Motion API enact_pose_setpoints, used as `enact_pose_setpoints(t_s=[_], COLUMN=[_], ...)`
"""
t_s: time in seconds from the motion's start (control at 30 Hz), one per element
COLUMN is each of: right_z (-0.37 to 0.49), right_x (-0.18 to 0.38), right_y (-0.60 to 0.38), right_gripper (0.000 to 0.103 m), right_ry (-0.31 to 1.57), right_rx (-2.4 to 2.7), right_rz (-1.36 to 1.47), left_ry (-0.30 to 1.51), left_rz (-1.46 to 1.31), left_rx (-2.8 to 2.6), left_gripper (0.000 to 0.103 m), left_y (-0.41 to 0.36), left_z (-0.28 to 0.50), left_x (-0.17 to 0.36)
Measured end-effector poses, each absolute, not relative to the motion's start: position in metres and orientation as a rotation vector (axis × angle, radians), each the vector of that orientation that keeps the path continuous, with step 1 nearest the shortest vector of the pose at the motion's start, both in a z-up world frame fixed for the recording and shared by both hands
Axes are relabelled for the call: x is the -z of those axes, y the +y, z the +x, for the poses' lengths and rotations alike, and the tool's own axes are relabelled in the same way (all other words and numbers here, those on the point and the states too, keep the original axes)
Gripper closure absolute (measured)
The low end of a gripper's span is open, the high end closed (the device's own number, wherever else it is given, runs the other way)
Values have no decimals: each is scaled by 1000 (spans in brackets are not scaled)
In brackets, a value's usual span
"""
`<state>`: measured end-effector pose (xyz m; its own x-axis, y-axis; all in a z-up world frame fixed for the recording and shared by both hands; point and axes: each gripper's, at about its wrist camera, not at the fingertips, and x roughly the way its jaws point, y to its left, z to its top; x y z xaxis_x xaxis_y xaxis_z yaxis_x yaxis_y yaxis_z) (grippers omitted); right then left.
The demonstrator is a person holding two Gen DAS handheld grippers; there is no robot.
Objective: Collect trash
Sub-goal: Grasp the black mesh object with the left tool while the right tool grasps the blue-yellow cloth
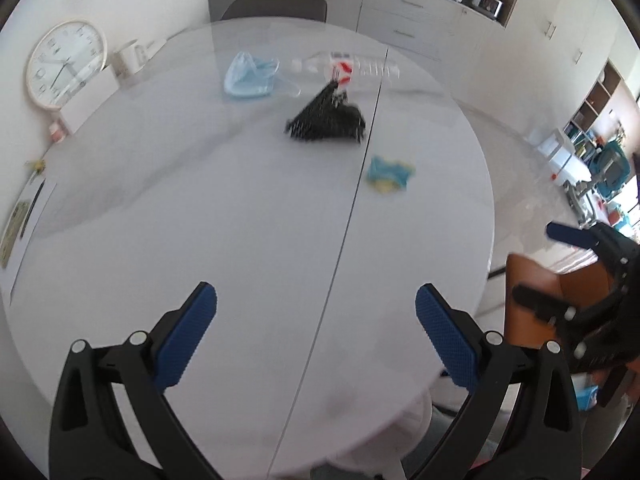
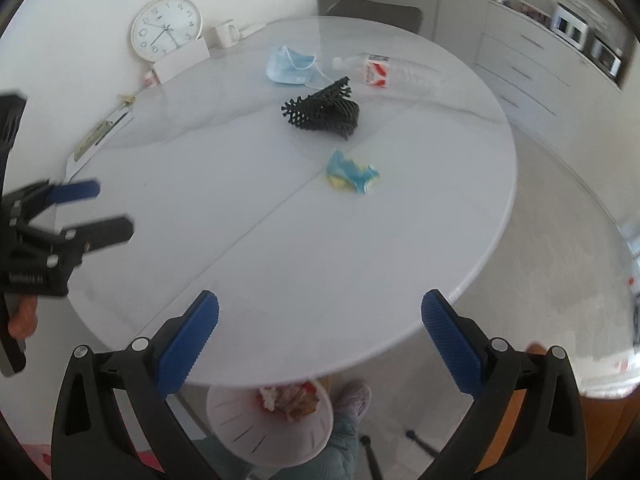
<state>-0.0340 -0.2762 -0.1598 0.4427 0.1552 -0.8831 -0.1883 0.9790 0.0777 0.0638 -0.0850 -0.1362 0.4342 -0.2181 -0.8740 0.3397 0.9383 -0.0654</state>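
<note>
On the round white table (image 1: 200, 220) (image 2: 260, 208) lie a blue face mask (image 1: 250, 76) (image 2: 290, 66), a clear plastic bottle with a red-white label (image 1: 348, 68) (image 2: 384, 72), a black plastic mesh (image 1: 328, 118) (image 2: 324, 110) and a crumpled blue-yellow wrapper (image 1: 390, 174) (image 2: 352, 176). My left gripper (image 1: 316, 332) (image 2: 94, 210) hangs open and empty above the near part of the table. Over the table's near edge my right gripper (image 2: 320, 332) (image 1: 538, 262) is open and empty too. A pale bin (image 2: 272, 424) with some trash in it stands under the table edge.
A round wall clock (image 1: 66, 64) (image 2: 166, 28), a white mug (image 1: 128, 58) (image 2: 226, 34) and a white box (image 2: 182, 60) stand at the table's back left. Papers (image 1: 24, 220) lie at the left edge. A chair (image 1: 276, 8) stands behind the table, cabinets (image 1: 412, 12) beyond.
</note>
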Motion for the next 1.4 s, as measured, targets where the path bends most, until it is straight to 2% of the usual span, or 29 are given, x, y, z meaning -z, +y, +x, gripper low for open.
enact_pose_setpoints(t_s=[0.4, 0.63, 0.83, 0.9, 0.93, 1.07, 1.27, 1.4], right_z=[111, 142, 148, 149, 148, 148, 140, 139], right_x=[217, 234, 245, 248, 249, 252, 249, 248], right_y=[-314, -328, -317, -312, -310, -303, -304, -299], right_gripper=[2, 2, 2, 2, 3, 15, 19, 21], right_ry=[1153, 1171, 1177, 1170, 1166, 1150, 1135, 1131], right_rx=[-464, -498, -529, -534, -537, -550, -566, -570], right_rz=[-199, -150, -153, -167, -171, -179, -174, -197], left_ry=[1053, 1082, 1119, 1126, 1128, 1135, 1131, 1119], left_rz=[59, 120, 135, 165, 179, 168, 153, 141], left_rx=[321, 386, 362, 338, 328, 318, 322, 320], left_gripper=[8, 8, 9, 15, 21, 39, 68, 73], left_y=[-161, -208, -221, -223, -223, -221, -219, -212], left_z=[224, 293, 321, 325, 326, 331, 327, 321], left_x=[182, 217, 239, 245, 248, 252, 252, 246])
